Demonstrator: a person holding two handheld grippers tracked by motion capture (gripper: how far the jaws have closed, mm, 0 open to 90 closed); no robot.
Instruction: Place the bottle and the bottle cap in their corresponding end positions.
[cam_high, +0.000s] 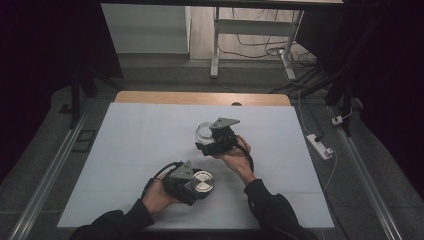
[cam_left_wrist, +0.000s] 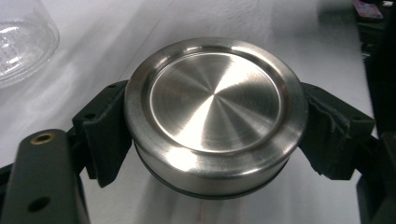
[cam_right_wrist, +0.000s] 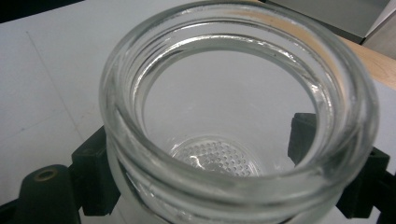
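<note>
A round brushed-steel lid sits between the two black pads of my left gripper, which is shut on its rim; from above the lid shows near the table's front, right of my left hand. A clear glass jar with an open mouth and a dotted bottom is clamped by my right gripper, its pads pressing the wall below the neck. In the high view the jar stands upright near the table's middle, left of the right gripper. Jar and lid are apart.
A white mat covers the wooden table. In the left gripper view, part of the glass jar shows at the upper left. A power strip and cables lie on the floor to the right. A table frame stands behind.
</note>
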